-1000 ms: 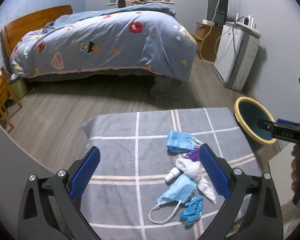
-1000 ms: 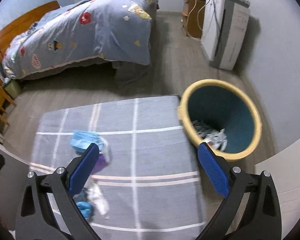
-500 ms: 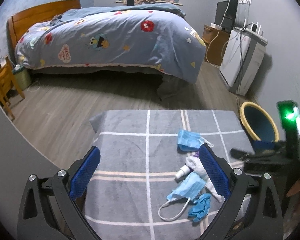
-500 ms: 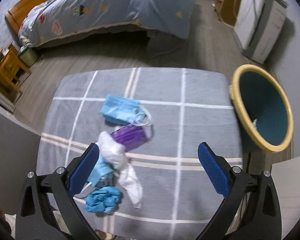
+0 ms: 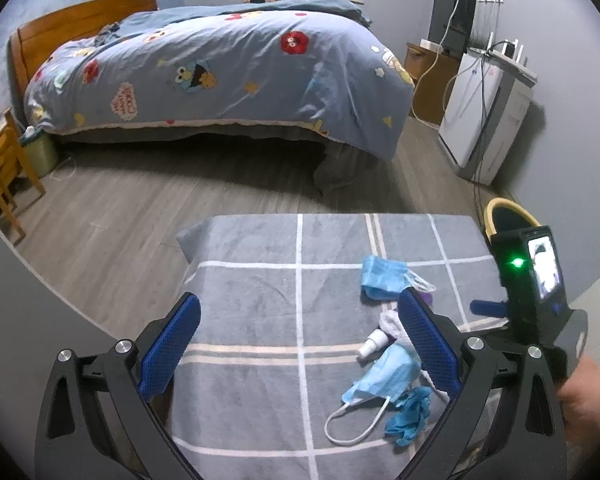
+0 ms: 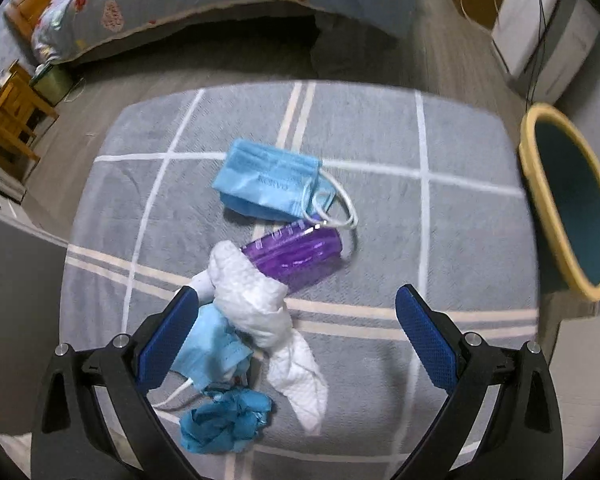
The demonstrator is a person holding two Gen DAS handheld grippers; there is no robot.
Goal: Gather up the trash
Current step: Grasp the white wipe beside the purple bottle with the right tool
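Left wrist view: the left gripper [image 5: 298, 346] is wide open and holds nothing, just hanging over the grey checked cloth [image 5: 260, 264]. The trash pile sits at about 4 o'clock in the frame: a folded mask [image 5: 382, 278] farthest away, a small white bottle [image 5: 372, 345], a second mask [image 5: 384, 376] with its loop trailing out, and a crumpled glove [image 5: 410, 410] nearest. The right-hand finger hides part of the pile. At 3 o'clock you can see the right gripper's body with a green light, and the bin [image 5: 508, 216] peeks out behind it on the floor.

Right wrist view: the right gripper [image 6: 296, 336] is also spread wide, nothing in it, sitting low over the pile. Dead centre between the fingers is a white tissue [image 6: 256, 304], with a purple container [image 6: 296, 254] touching it at 12 o'clock and the folded mask [image 6: 266, 182] just past that. The second mask [image 6: 212, 350] is beside the left finger at 8 o'clock, the glove [image 6: 224, 424] at 7. The bin [image 6: 572, 204] is off the cloth at 3 o'clock; what's inside I can't tell from here.

So I'd say we're at the approach-for-a-pick step, with everything on the cloth uncollected. Next move probably: drop the right gripper onto the tissue, close, and carry it to the bin. The tissue is floppy and tangled against the mask, so it may drag neighbours along.
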